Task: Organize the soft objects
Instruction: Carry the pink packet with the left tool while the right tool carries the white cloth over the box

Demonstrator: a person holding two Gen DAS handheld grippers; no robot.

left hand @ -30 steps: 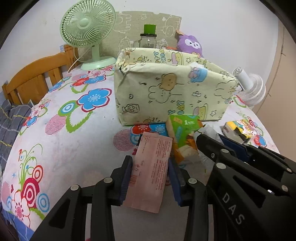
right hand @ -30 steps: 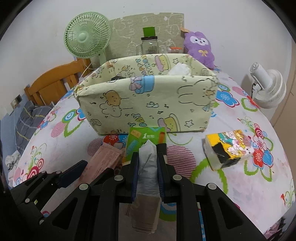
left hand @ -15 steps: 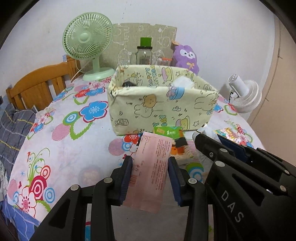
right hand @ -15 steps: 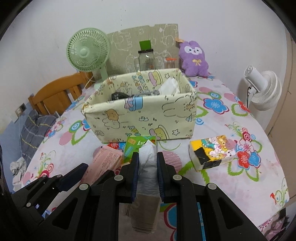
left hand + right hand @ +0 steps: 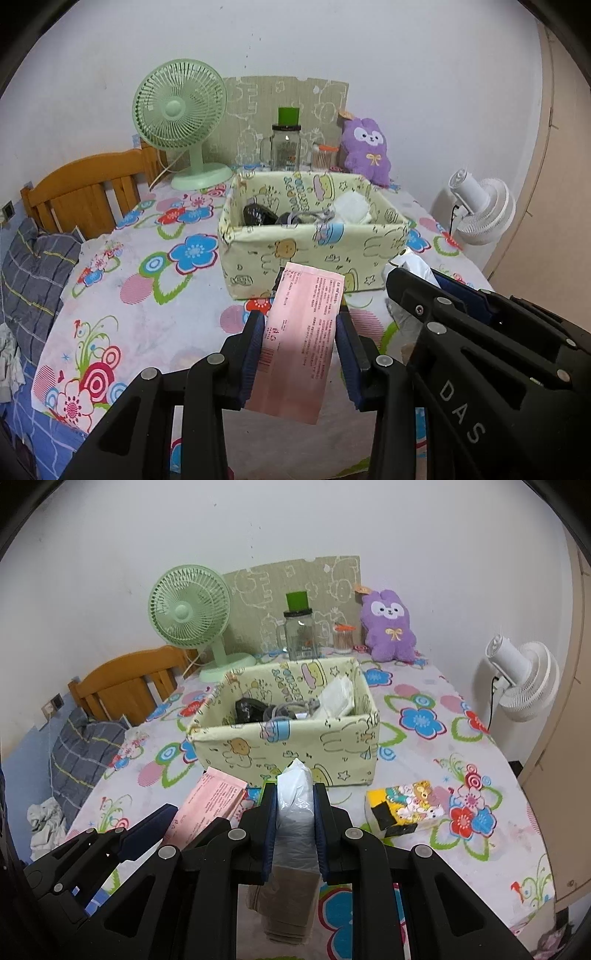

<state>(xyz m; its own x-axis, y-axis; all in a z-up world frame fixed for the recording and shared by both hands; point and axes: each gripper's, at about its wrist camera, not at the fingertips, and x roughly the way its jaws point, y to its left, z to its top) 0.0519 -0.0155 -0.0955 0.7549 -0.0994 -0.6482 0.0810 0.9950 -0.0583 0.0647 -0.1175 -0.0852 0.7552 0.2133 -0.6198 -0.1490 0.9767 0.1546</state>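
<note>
My left gripper (image 5: 301, 321) is shut on a flat pink packet (image 5: 310, 295), held above the flowered tablecloth (image 5: 155, 325). Close beside it, my right gripper (image 5: 294, 794) is shut on a white plastic-wrapped soft pack (image 5: 293, 775) that sticks up between the blue pads. Just beyond both stands the pale yellow fabric box (image 5: 295, 746) with cartoon print. Inside it lie a black item (image 5: 247, 709), clear wrappers and a white pack (image 5: 336, 698). Both grippers hang in front of the box's near wall, above the level of its rim.
A yellow cartoon tissue pack (image 5: 402, 806) lies on the table right of my grippers. A green fan (image 5: 188, 609), a glass jar (image 5: 301, 635) and a purple plush (image 5: 389, 627) line the back wall. A white fan (image 5: 524, 679) stands at the right; a wooden chair (image 5: 129, 686) at the left.
Both grippers have risen and drawn back with their packs still held. The box looks smaller and its inside now shows. The green packet on the table is now hidden behind the packs.
</note>
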